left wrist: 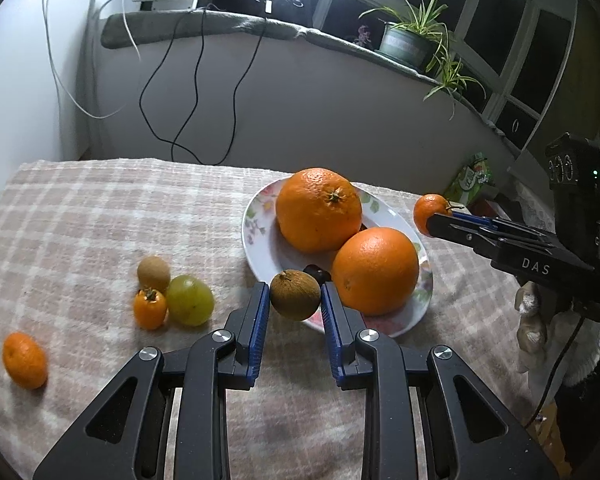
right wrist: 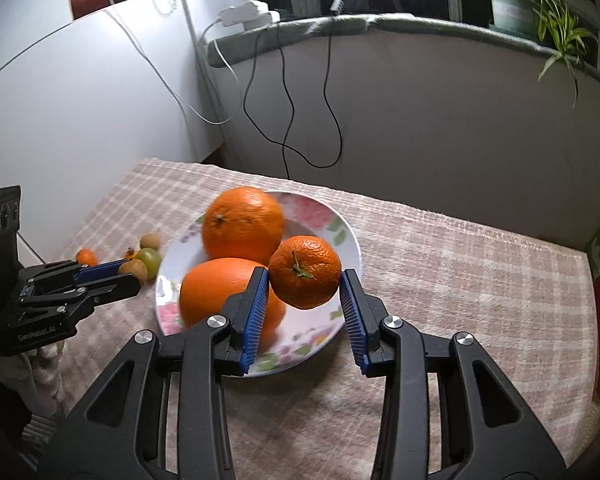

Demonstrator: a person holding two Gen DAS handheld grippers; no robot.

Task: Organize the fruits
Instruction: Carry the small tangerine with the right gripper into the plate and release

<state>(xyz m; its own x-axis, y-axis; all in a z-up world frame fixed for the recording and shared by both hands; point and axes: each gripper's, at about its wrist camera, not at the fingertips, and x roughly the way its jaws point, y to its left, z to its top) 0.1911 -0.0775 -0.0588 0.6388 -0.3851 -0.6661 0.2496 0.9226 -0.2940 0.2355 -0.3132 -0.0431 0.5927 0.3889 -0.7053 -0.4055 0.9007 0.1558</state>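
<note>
Across the checked cloth (left wrist: 100, 216) covering the bench, it's fruit everywhere. Biggest item on it is the flowered plate (right wrist: 340, 232), sitting toward the window side of the cloth, and it carries two big oranges: one at the back (left wrist: 318, 208) and one nearer the front (left wrist: 374, 272), touching each other. A small dark fruit (left wrist: 318, 274) peeks out at the near edge of the plate, just in front of where they meet; too hidden to name.

Over to the right tool (right wrist: 304, 276), its blue pads clamped on a mandarin (right wrist: 305, 272), stem facing the camera, held up in the air above the plate's near rim. From the left wrist view that same mandarin shows at the tip of the tool, off past the plate's right side.

Now the left tool (left wrist: 295, 296): jaws narrow, pinching a small brown round fruit (left wrist: 295, 295) just above the plate's near-left rim.

Left on the cloth, well apart from the plate, a tight little cluster: a green grape (left wrist: 190, 300), a second brown fruit (left wrist: 154, 273) and a tiny orange fruit with a green cap (left wrist: 150, 308), all touching. Farther left, alone, lies another mandarin (left wrist: 25, 360).
</note>
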